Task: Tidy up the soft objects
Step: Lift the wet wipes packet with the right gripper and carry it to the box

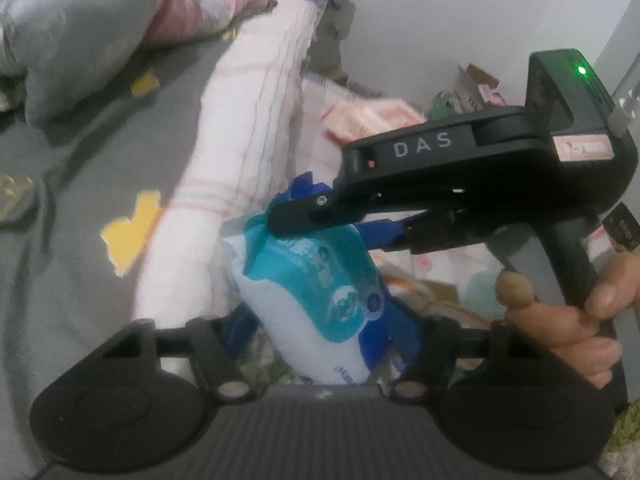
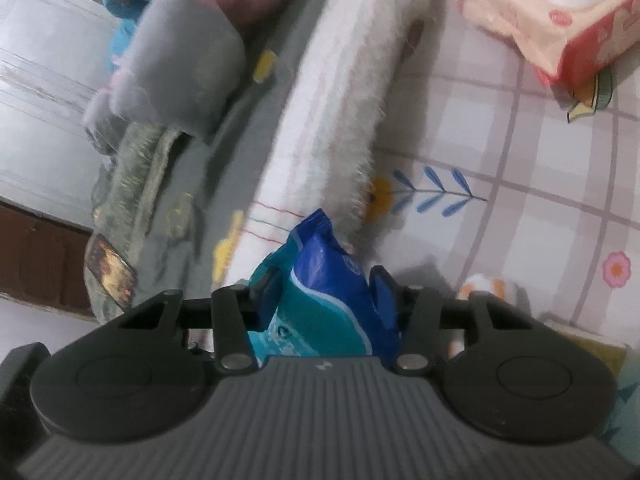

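Note:
A soft pack [image 1: 320, 292] printed in teal, blue and white hangs tilted in the air. In the left wrist view it sits between my left gripper's [image 1: 320, 324] blue fingers, which press on its lower sides. My right gripper [image 1: 288, 202], held by a hand [image 1: 580, 320], comes in from the right and clamps the pack's crimped top end. In the right wrist view the same pack [image 2: 328, 292] is squeezed between my right gripper's [image 2: 326, 300] two fingers. Its lower end is hidden behind the gripper bodies.
A white fluffy rolled blanket [image 1: 248, 120] [image 2: 340, 100] lies just behind the pack on a grey quilt [image 1: 80, 200] with yellow shapes. A pink and grey pillow [image 1: 80, 32] lies far left. A pink wipes pack [image 2: 560, 20] rests on the checked flowered sheet [image 2: 520, 160]. Cardboard boxes [image 1: 476, 80] stand by the wall.

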